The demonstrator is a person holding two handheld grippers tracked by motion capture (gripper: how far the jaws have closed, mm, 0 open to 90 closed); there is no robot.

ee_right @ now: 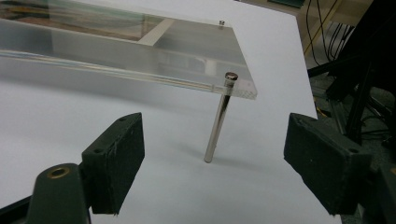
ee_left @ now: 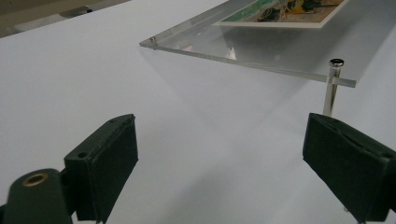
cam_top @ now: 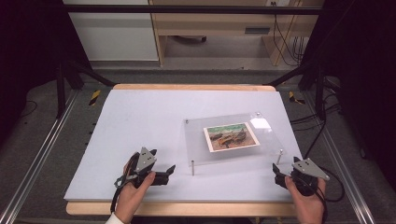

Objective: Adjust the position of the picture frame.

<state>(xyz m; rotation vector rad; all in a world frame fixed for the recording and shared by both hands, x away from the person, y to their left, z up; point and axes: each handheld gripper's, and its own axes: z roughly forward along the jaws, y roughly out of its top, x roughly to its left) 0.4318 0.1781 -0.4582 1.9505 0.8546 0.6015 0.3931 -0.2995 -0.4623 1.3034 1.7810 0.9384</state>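
A clear acrylic plate (cam_top: pixel 261 149) stands on thin metal legs on the white table (cam_top: pixel 140 121), right of centre. A picture card (cam_top: pixel 230 136) with a green and orange scene lies on it. My left gripper (cam_top: pixel 173 169) rests on the table just left of the plate's near-left leg (cam_top: pixel 193 168), jaws open and empty. In the left gripper view that leg (ee_left: pixel 332 88) stands ahead at the right, with the plate's edge (ee_left: pixel 261 65) above. My right gripper (cam_top: pixel 275 171) is open and empty near the near-right leg (cam_top: pixel 279 157). In the right gripper view that leg (ee_right: pixel 218 119) stands between the jaws, farther off.
The table's wooden front edge (cam_top: pixel 187 208) runs close to both hands. Metal rails (cam_top: pixel 37 154) flank the table, and cables (cam_top: pixel 322 121) hang off its right side. A wooden cabinet (cam_top: pixel 215 28) stands beyond the far edge.
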